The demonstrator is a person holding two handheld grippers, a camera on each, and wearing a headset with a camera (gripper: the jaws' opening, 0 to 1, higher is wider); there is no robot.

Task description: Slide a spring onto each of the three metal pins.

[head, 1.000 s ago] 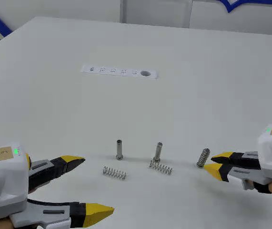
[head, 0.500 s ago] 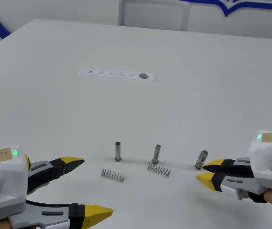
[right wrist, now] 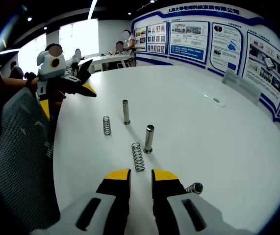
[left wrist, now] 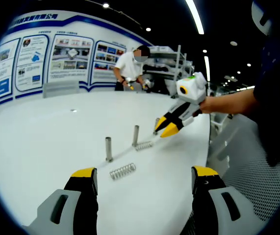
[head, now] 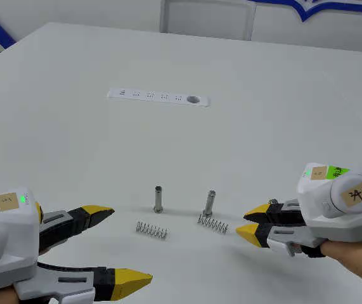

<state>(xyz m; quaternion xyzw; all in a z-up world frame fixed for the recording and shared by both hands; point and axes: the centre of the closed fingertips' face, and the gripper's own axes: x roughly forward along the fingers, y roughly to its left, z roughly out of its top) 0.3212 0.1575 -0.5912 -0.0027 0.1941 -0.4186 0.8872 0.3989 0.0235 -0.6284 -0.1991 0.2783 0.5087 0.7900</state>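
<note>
Two bare metal pins stand upright on the white table, a left pin (head: pixel 158 198) and a middle pin (head: pixel 210 202). One loose spring (head: pixel 151 230) lies in front of the left pin. A second loose spring (head: pixel 213 223) lies at the middle pin's foot. A third pin (right wrist: pixel 195 187) wearing a spring stands just right of my right gripper's fingers. My right gripper (head: pixel 247 221) is narrowly open and holds nothing, its tips just right of the second spring (right wrist: pixel 138 156). My left gripper (head: pixel 120 244) is wide open at the near left, short of the first spring (left wrist: pixel 123 171).
A white power strip (head: pixel 158 96) lies flat farther back on the table (head: pixel 282 114). The table's near edge runs just below both grippers. People stand in the background beyond the table (left wrist: pixel 130 68). Grey mesh (right wrist: pixel 17 147) shows beside the table.
My right gripper has moved left toward the middle pin and its spring, and now covers most of the spring-covered pin in the head view. The left gripper has stayed put.
</note>
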